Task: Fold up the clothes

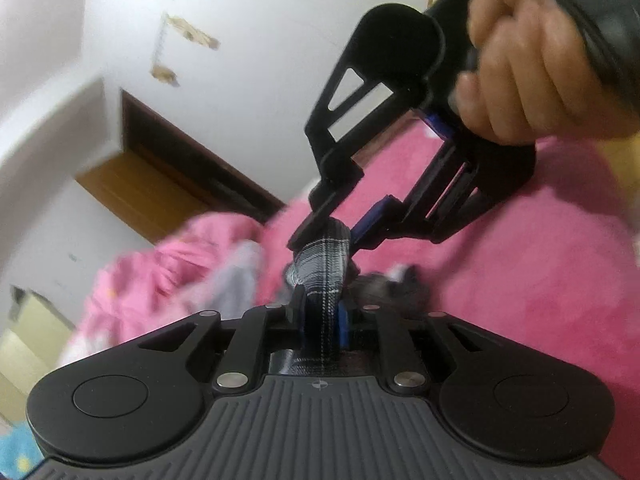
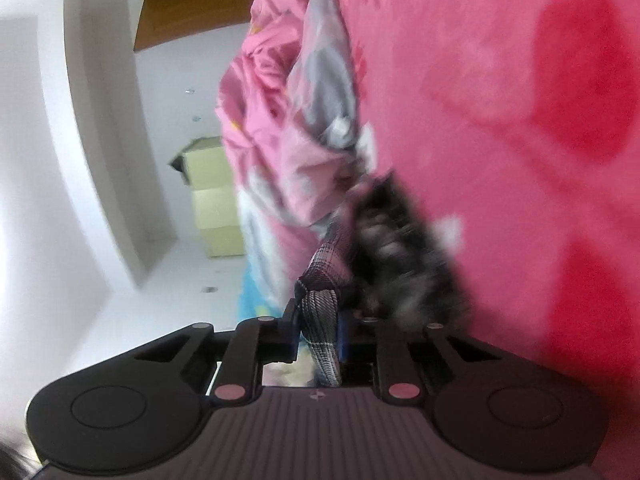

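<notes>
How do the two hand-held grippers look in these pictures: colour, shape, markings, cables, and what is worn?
Both grippers are black with blue finger parts. The left gripper has two round lobes, silver pivot bolts, a ribbed grey body and a small crosshair mark. The right gripper has open triangular links. A black cable runs above the person's hand, beside a dark sleeve.

Motion blur smears the plaid garment's (image 2: 404, 248) hanging bulk and the pink bedding heap (image 1: 168, 268) behind it.

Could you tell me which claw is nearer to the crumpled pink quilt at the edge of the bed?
Left. The left claw grips the plaid garment beside the pink quilt; the right claw sits slightly farther.
</notes>
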